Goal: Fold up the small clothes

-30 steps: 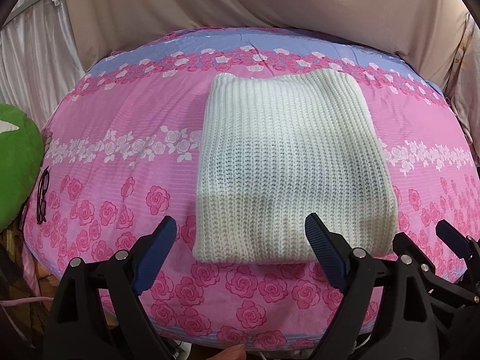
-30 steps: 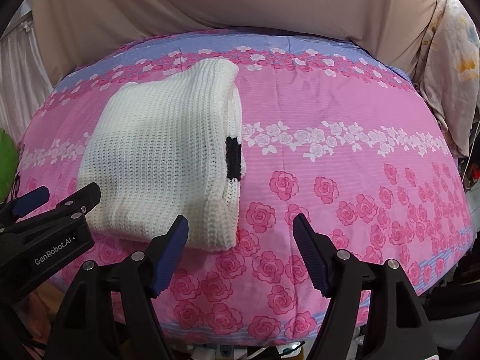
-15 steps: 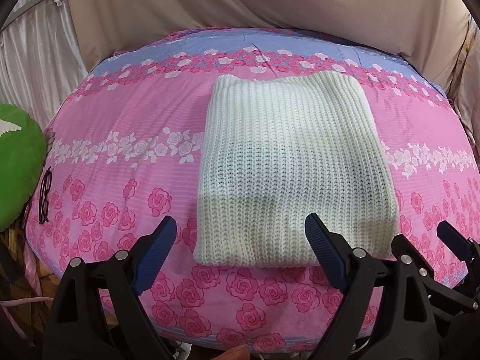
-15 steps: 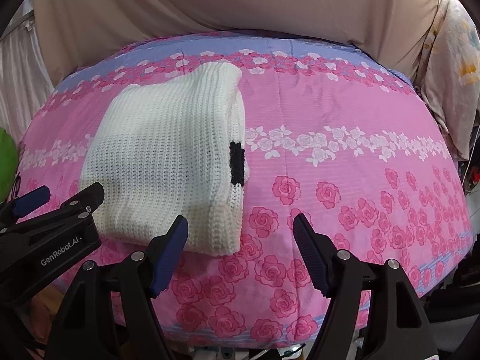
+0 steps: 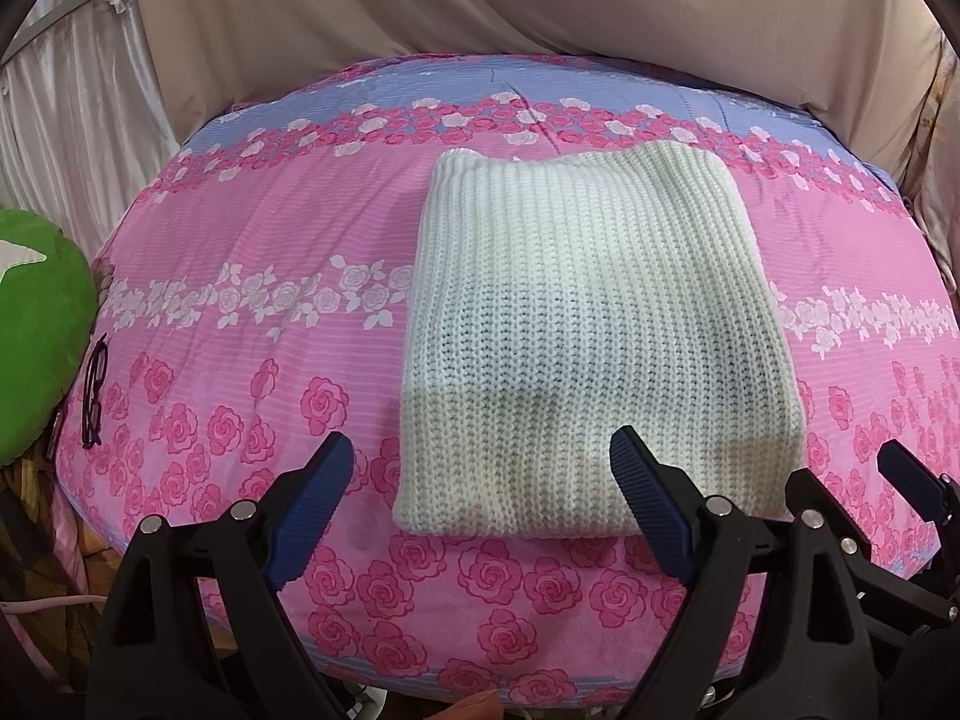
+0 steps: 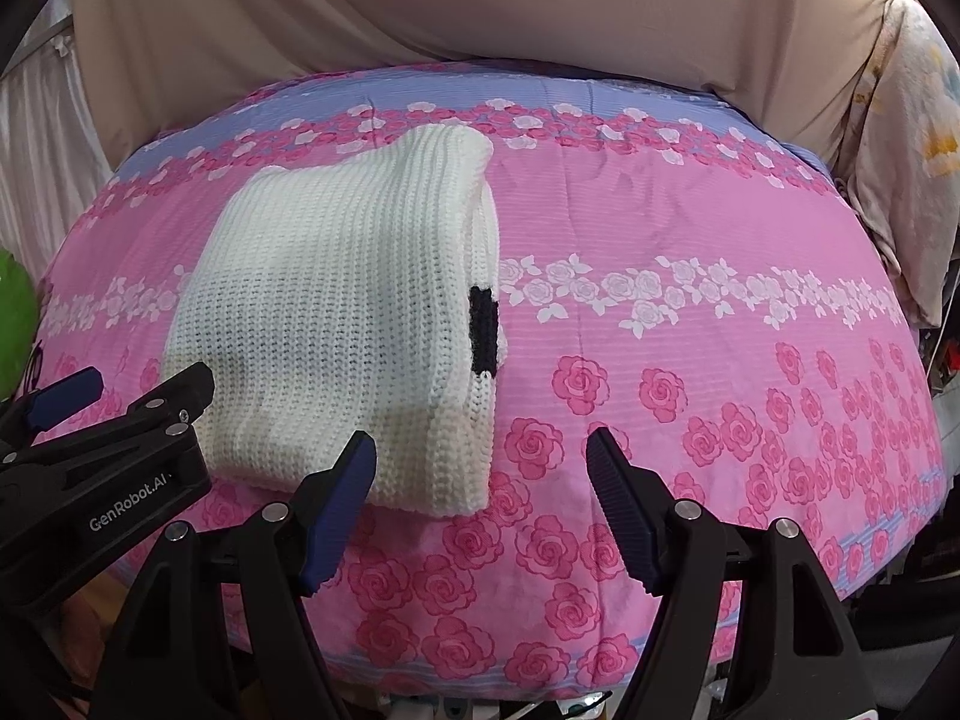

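Note:
A white knitted garment lies folded into a rectangle on the pink rose-patterned bedspread. In the right wrist view the garment sits left of centre, with a black stripe on its right edge. My left gripper is open and empty, just short of the garment's near edge. My right gripper is open and empty, near the garment's near right corner. The left gripper's body shows at the left of the right wrist view.
A green cushion lies at the bed's left edge, with black glasses beside it. Beige fabric hangs behind the bed. Patterned cloth hangs at the right. The bed's near edge drops off just below both grippers.
Both grippers have drawn back slightly and stayed open. The folded garment has not moved on the bed.

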The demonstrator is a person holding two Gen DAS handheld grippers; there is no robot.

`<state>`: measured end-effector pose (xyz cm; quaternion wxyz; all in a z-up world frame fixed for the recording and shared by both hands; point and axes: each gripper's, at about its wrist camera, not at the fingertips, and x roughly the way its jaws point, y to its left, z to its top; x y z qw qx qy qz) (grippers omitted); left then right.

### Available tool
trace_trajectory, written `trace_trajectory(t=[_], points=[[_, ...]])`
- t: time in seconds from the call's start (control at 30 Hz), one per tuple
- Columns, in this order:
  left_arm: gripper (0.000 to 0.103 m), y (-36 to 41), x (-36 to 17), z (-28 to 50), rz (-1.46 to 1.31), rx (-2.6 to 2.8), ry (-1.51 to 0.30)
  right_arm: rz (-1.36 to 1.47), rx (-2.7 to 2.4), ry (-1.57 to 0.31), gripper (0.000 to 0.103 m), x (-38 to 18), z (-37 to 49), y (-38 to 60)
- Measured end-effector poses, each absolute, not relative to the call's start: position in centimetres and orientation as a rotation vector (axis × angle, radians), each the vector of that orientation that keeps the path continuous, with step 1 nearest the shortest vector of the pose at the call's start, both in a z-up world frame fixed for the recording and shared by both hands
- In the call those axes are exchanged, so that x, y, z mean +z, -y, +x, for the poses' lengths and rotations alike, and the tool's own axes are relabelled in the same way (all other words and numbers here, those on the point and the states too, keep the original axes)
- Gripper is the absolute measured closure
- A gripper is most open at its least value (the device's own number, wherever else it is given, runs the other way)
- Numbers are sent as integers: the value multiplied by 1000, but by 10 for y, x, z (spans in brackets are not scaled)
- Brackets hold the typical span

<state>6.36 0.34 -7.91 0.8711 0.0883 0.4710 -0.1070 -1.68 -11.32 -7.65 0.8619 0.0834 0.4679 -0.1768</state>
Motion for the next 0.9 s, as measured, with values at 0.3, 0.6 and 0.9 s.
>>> trace_trajectory(t=[0.3,0.6,0.9], points=[[18,-4,-81,65,191,-218,-992,173,-368,-985,33,-77,-15,113],[18,-4,-83,66,199,-208,-994,172,-366,-988,32,-77,-13,113],[18,0,-85,66,224,-203,-994,173,-365,-987,32,-77,-12,113]])
